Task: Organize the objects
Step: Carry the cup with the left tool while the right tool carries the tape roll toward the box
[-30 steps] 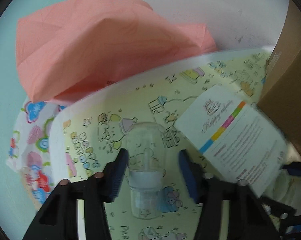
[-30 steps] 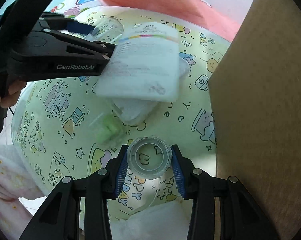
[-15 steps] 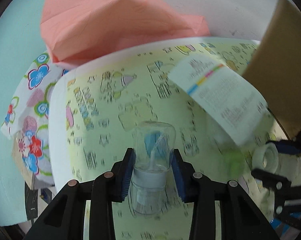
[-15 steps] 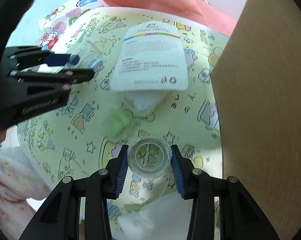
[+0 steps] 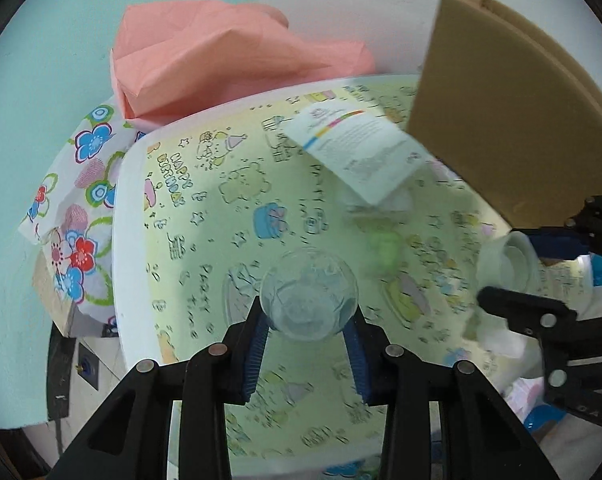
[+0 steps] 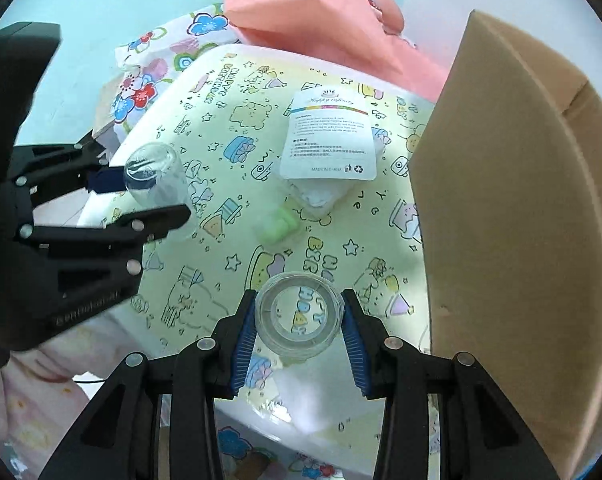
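Note:
My left gripper (image 5: 308, 320) is shut on a clear plastic spray bottle (image 5: 308, 300), held above the yellow cartoon-print table cover (image 5: 205, 216); the bottle also shows in the right wrist view (image 6: 153, 178). My right gripper (image 6: 299, 320) is shut on a clear round jar (image 6: 299, 314), seen end-on, also lifted over the cover; it shows in the left wrist view (image 5: 509, 264). A white printed packet (image 6: 329, 136) lies on a clear bag (image 6: 321, 196), with a pale green item (image 6: 277, 226) beside it.
A brown cardboard box (image 6: 513, 240) stands at the right of the table. A pink paper bag (image 5: 221, 60) and a flower-print cloth (image 5: 77, 200) lie at the back left against the turquoise wall. White fabric lies at the front right edge (image 5: 501, 344).
My left gripper closed on the spray bottle, lifted it off the cover and drew back to the left. My right gripper rose with the jar still held.

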A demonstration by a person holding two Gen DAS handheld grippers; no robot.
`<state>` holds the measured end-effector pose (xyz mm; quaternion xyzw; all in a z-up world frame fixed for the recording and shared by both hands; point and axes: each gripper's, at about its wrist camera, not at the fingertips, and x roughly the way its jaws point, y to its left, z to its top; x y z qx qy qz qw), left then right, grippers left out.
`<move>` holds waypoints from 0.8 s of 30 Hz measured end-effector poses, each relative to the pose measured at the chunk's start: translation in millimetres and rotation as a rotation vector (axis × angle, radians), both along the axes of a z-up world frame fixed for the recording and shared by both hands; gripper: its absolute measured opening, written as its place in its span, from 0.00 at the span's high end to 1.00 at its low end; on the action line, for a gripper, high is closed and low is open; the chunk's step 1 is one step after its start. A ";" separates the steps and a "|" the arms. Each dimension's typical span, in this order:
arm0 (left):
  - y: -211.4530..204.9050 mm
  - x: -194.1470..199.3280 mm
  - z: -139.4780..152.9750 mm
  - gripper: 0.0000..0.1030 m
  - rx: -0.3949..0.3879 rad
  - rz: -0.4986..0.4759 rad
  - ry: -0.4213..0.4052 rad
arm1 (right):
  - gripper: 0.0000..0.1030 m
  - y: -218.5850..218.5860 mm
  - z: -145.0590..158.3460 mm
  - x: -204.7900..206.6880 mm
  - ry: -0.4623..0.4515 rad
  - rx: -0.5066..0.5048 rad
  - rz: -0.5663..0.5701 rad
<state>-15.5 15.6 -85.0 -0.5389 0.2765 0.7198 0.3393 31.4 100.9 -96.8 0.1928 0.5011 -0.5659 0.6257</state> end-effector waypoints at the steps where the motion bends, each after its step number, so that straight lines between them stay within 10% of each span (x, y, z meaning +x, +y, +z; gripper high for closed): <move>1: -0.6 3.5 4.3 0.64 0.008 0.001 -0.001 | 0.57 1.6 1.0 3.8 0.001 -0.002 0.002; 24: 27.3 61.1 92.3 0.64 0.084 -0.060 0.092 | 0.57 55.7 80.3 -11.9 0.055 -0.111 0.093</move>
